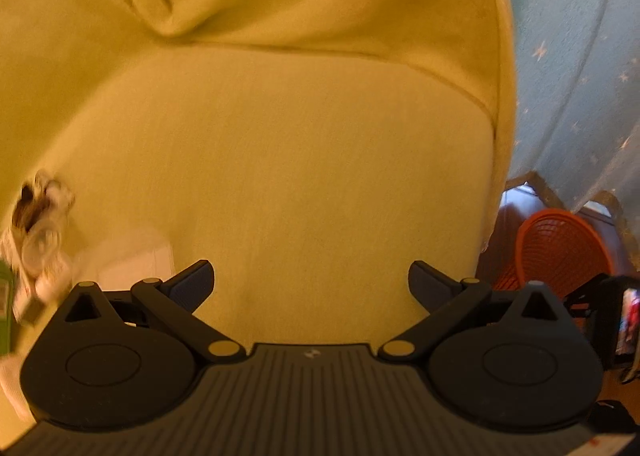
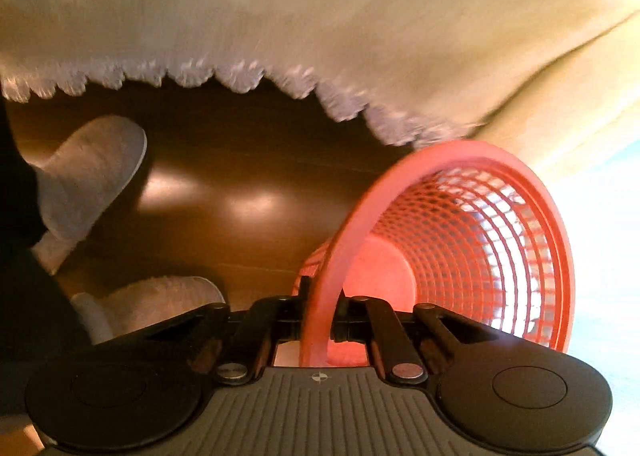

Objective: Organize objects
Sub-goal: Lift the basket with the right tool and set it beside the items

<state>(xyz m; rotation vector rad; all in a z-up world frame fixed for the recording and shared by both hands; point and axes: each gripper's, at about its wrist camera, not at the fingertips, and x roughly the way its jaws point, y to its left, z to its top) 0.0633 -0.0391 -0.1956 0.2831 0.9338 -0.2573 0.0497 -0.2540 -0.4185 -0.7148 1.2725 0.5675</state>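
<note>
My right gripper [image 2: 320, 320] is shut on the rim of an orange mesh basket [image 2: 472, 240] and holds it above the brown floor, its mouth toward the camera. The basket looks empty inside. The same basket [image 1: 560, 252] shows at the right edge of the left wrist view. My left gripper [image 1: 311, 284] is open and empty above a yellow sofa seat [image 1: 300, 160]. A blurred heap of small objects [image 1: 38, 232], white and brown, lies at the seat's left edge.
A yellow cover with a white lace hem [image 2: 248, 76] hangs over the sofa front. Two feet in white slippers [image 2: 92, 172] stand on the glossy wooden floor [image 2: 248, 184]. A light blue star-print curtain [image 1: 580, 56] hangs at right.
</note>
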